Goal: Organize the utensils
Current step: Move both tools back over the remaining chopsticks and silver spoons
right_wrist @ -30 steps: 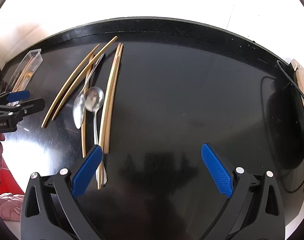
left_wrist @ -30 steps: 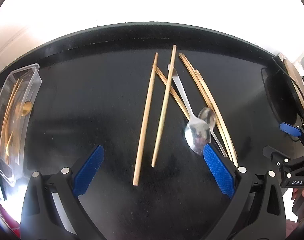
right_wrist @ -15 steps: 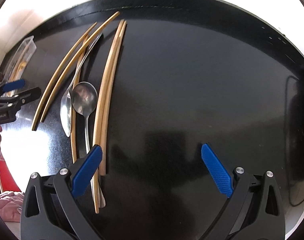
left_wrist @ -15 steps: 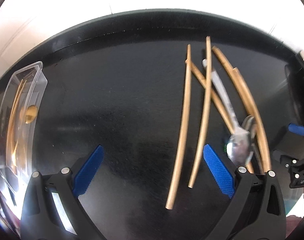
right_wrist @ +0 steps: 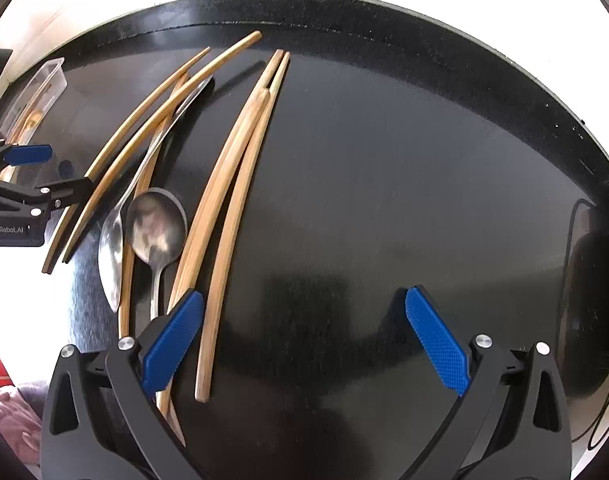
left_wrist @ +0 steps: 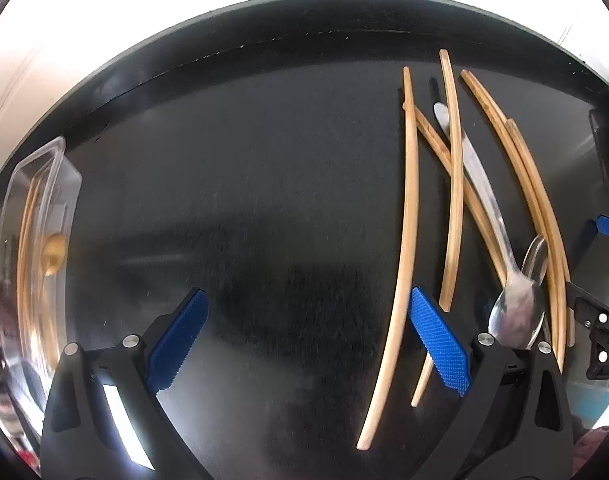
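Observation:
Several wooden chopsticks (left_wrist: 408, 220) and two silver spoons (left_wrist: 518, 308) lie in a loose pile on the black table (left_wrist: 244, 184). My left gripper (left_wrist: 308, 340) is open and empty, low over the table, with the pile at its right finger. My right gripper (right_wrist: 304, 340) is open and empty; a chopstick pair (right_wrist: 232, 208) and a round spoon (right_wrist: 156, 228) lie by its left finger. A clear plastic box (left_wrist: 36, 240) at the far left holds chopsticks and a wooden spoon.
The clear box also shows in the right wrist view (right_wrist: 40, 96) at the far left. A dark round object with a cable (right_wrist: 588, 280) sits at the table's right edge. The table's far edge (right_wrist: 344, 4) meets a bright wall.
Both grippers have moved lower and closer to the table. In the left view the pile has shifted right; in the right view the chopsticks now reach its left finger.

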